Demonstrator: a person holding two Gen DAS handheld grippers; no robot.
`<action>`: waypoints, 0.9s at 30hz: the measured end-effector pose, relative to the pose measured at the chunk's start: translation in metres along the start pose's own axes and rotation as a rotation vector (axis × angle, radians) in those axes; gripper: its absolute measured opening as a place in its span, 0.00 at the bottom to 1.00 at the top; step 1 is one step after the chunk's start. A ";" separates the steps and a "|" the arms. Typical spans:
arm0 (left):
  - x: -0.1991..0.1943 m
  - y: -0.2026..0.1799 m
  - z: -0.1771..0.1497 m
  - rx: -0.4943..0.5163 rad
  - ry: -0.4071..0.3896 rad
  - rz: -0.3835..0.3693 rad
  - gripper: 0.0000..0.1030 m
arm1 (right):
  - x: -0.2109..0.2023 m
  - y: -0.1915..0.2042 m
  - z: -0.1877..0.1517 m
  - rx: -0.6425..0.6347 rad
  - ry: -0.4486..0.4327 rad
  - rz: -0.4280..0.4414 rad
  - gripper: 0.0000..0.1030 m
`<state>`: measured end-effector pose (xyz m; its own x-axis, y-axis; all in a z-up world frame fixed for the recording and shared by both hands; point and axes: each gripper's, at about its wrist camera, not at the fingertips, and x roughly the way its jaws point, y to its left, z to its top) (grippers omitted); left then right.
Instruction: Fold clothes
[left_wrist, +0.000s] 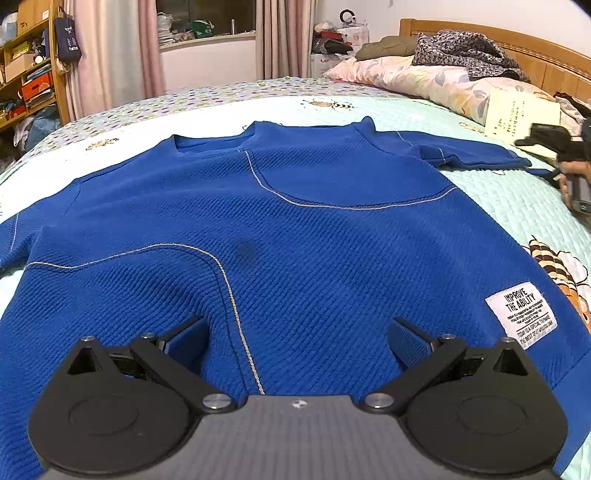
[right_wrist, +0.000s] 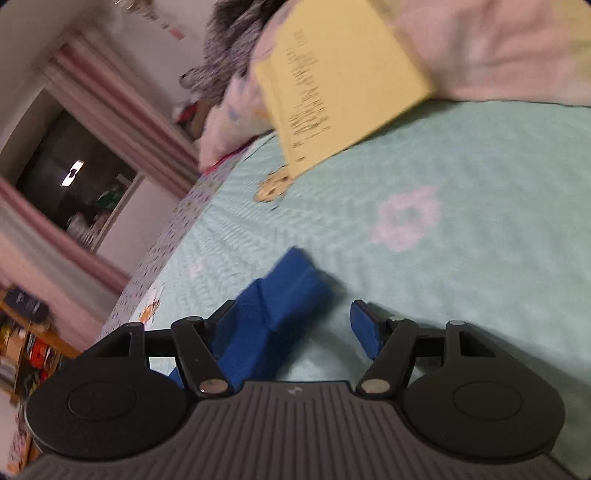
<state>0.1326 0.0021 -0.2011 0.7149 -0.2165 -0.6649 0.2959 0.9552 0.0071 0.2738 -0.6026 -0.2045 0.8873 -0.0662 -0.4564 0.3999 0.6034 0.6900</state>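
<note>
A blue knit short-sleeved shirt (left_wrist: 295, 229) lies flat on the bed, collar far, hem near, with a white label (left_wrist: 522, 314) at its right hem. My left gripper (left_wrist: 297, 336) is open and empty, hovering over the lower middle of the shirt. My right gripper (right_wrist: 295, 321) is open; the end of the shirt's right sleeve (right_wrist: 284, 302) lies between its fingers, touching the left finger. The right gripper also shows in the left wrist view (left_wrist: 565, 155) at the sleeve's tip. The right wrist view is blurred.
The bed has a mint quilt (left_wrist: 517, 206). A yellow book (right_wrist: 340, 81) lies by the flowered pillows (left_wrist: 424, 77), close beyond the sleeve. A clothes pile (left_wrist: 465, 51) sits at the wooden headboard. Shelves (left_wrist: 29, 74) stand at far left.
</note>
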 end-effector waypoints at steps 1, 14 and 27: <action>0.000 0.000 0.000 0.000 0.000 0.001 1.00 | 0.005 0.002 0.000 -0.012 0.011 0.008 0.67; -0.001 -0.001 0.000 -0.003 0.004 0.008 1.00 | -0.020 0.004 0.008 -0.172 0.000 -0.149 0.15; -0.002 -0.003 0.002 -0.004 0.008 0.016 1.00 | -0.079 -0.023 0.007 0.066 -0.225 -0.253 0.48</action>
<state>0.1319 -0.0009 -0.1984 0.7143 -0.1999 -0.6707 0.2824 0.9592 0.0150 0.1963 -0.6170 -0.1799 0.7838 -0.3850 -0.4873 0.6210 0.4931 0.6093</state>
